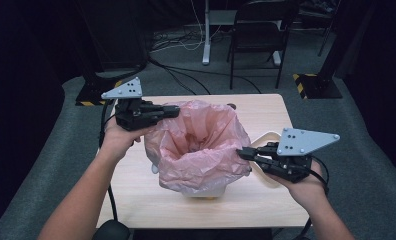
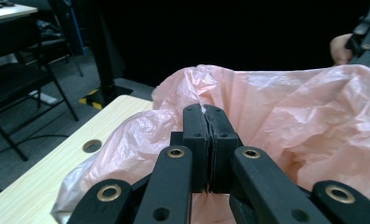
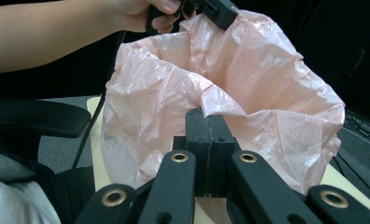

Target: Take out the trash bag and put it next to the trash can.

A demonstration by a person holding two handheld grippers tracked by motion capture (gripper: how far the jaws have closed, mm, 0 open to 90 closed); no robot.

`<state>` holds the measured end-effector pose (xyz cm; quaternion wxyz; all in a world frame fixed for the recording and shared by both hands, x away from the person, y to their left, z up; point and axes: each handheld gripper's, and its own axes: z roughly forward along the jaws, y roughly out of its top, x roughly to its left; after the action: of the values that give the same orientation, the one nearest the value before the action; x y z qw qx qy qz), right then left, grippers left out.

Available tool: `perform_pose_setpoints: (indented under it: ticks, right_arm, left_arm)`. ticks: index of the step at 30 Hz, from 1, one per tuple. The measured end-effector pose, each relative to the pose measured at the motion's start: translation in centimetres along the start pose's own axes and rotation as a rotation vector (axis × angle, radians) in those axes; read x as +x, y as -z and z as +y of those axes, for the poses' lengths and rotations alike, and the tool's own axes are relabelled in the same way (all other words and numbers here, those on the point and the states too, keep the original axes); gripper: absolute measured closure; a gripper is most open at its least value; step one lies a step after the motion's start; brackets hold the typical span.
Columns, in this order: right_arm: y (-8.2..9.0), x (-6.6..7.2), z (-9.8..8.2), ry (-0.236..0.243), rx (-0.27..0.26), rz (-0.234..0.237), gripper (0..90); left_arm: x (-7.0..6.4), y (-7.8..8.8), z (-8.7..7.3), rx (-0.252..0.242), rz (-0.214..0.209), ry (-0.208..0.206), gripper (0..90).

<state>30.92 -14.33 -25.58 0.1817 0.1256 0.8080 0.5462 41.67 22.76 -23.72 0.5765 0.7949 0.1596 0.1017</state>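
Being thin, light and slippery, the pink bag is best pinched at its rim, where the left gripper and right gripper are clamped on it.

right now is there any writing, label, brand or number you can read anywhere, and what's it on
None: no readable text in any view.
The pink plastic bag is plain, with no print showing.
The grey plates on the left tool and right tool carry only screws and holes.
The wooden table is bare of marks.
The yellow and black stripes on the floor stand's base are a hazard pattern, not letters.
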Motion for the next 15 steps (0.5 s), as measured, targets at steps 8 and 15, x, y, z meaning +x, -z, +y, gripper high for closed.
perform_pose_setpoints:
  ticks: [8,15]
  right_arm:
    - [-0.8,-0.5,1.0,0.012,-0.023,0.002,90.0]
    - [-1.6,-1.1,1.9,0.019,-0.045,0.005,90.0]
  left_arm:
    - [-0.8,0.2,0.4,-0.014,-0.014,-0.011,88.1]
    - [-1.2,0.6,0.8,-0.019,-0.013,-0.022,88.1]
